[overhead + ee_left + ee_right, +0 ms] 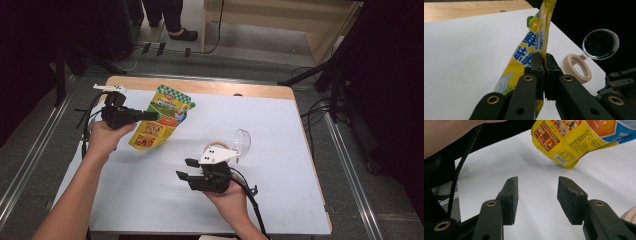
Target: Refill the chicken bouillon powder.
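My left gripper (543, 75) clamps the pouch (161, 122) edge; my right gripper (537, 197) stands apart, empty, pouch beyond its fingertips.

Black tongs (150, 116) with brass-ringed pivots, black cables, grey three-cornered plate (218, 154), bare forearms

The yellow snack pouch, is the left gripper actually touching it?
Touching. In the left gripper view the left gripper has its black jaws shut on the edge of the yellow snack pouch, with no gap showing.
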A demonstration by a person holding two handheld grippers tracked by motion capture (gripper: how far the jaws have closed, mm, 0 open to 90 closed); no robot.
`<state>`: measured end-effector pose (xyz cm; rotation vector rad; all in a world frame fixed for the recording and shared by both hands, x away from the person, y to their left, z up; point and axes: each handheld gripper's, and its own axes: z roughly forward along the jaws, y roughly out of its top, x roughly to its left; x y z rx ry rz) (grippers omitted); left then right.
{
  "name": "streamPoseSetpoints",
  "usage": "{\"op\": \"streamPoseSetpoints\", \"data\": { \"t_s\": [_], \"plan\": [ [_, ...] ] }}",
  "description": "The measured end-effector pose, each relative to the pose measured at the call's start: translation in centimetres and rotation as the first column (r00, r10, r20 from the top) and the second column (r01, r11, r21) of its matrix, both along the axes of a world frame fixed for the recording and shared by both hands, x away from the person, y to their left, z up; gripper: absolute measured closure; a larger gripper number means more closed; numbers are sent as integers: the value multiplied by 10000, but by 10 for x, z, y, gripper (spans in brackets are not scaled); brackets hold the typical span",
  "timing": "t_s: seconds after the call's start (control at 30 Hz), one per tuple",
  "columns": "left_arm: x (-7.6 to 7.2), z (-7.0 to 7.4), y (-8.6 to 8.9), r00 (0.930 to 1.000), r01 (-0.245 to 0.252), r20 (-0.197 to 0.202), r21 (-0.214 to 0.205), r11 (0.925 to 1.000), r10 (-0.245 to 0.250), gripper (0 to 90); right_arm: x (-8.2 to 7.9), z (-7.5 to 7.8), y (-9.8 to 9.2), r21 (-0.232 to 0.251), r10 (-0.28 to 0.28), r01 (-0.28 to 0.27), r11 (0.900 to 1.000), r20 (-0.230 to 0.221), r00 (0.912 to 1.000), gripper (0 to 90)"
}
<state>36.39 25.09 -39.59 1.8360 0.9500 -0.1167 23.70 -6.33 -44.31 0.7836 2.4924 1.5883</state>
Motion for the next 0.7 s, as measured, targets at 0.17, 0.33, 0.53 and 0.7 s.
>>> {"op": "streamPoseSetpoints", "data": {
  "t_s": [0.17, 0.33, 0.53, 0.7],
  "plan": [
    [-7, 0, 5, 10000, -68, 50, 113, 9999, 68, 884, 0, -1, 0, -93, 27, -27, 10000, 42, 10000, 531],
    [-15, 1, 10, 9998, -177, 51, 236, 9996, 176, 882, -1, -1, -1, -109, 4, -4, 9999, 38, 10000, 532],
    [-29, -1, 18, 9992, -364, 176, 308, 9989, 358, 877, -2, -1, -1, -161, 49, -48, 9999, 68, 10000, 533],
    [-41, -3, 23, 9987, -438, 257, 334, 9985, 429, 873, -2, -1, -2, -150, 39, -37, 9999, 128, 9999, 535]
  ]
}}
